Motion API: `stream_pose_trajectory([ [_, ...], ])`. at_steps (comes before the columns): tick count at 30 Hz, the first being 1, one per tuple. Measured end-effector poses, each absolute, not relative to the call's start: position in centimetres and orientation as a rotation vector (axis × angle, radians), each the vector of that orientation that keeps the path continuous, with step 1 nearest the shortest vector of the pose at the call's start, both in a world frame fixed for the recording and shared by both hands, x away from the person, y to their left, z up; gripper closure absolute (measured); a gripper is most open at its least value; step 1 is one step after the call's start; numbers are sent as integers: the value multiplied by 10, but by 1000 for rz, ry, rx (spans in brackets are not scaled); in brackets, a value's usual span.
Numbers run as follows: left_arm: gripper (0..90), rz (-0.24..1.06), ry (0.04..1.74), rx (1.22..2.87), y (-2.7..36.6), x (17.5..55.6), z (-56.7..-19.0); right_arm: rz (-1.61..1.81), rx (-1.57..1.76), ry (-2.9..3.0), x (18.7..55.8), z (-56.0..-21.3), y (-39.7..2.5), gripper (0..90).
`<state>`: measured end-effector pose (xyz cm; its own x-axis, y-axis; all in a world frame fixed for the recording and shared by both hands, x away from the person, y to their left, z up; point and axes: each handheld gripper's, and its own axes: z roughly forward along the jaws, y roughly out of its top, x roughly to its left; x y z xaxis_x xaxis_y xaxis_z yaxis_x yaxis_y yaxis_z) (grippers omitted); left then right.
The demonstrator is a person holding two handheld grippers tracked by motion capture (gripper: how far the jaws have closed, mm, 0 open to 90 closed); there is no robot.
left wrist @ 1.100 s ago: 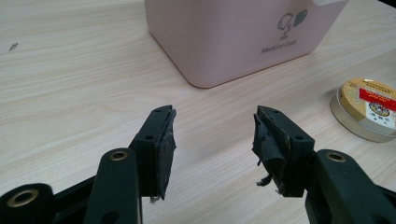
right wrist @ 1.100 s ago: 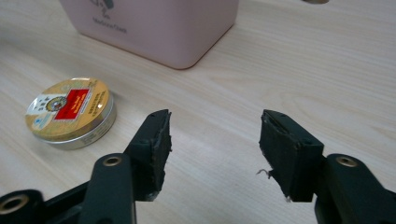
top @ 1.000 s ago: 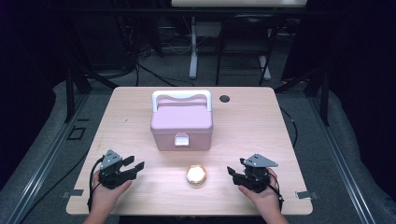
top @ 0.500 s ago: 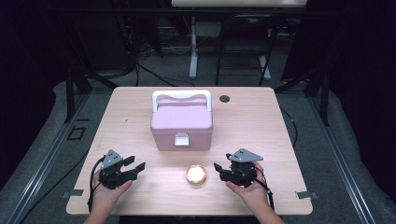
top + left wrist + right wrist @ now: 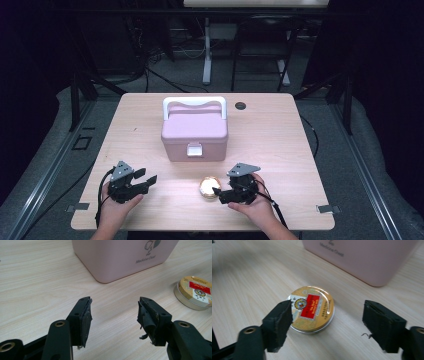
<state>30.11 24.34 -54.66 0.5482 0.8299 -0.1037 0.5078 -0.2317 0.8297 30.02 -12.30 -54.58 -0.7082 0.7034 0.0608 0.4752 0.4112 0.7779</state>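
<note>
Pink box point(image 5: 195, 131): plastic case with a rounded lid, shut; a white latch sits on its front face and a white handle stands up along its back edge. Its contents are hidden.
Box lettering: dark print and a small emblem on the side wall, seen in the left gripper view point(image 5: 147, 253); the words are too blurred to read for sure.
Box place: ahead of both grippers, past the tin, standing flat on the table point(image 5: 280, 145).
Tin point(image 5: 312, 308): low round metal tin, lid on, lying flat on the wood; what is inside cannot be seen.
Tin look: gold top with a red rectangular label across the middle, fine print beside it, a round patterned emblem at one side, and a silver rim and wall.
Tin place: just ahead of the right gripper point(image 5: 327, 321), its near edge partly behind that gripper's left jaw; most of it lies left of the gap's middle. In the high view the tin point(image 5: 209, 187) sits just beside the jaw tips.
Right gripper state: jaws spread wide, not touching the tin, held low over the table by the person's hand point(image 5: 255, 207).
Left gripper point(image 5: 113, 317): jaws wide apart with bare wood between them; the tin point(image 5: 196, 292) lies off to its right and ahead, well apart, and the box corner stands ahead.
Left gripper in the high view point(image 5: 131, 182): low near the table's front edge, well left of the tin.
Table: pale wood grain, with a small dark round hole point(image 5: 241, 105) beyond the box.
</note>
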Motion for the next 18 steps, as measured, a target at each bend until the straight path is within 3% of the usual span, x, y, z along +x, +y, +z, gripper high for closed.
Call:
stream_pose_trajectory([
  [18,437,428,1086,1900,243,302,-548,1054,1046,2465,310,-567,-91,105],
])
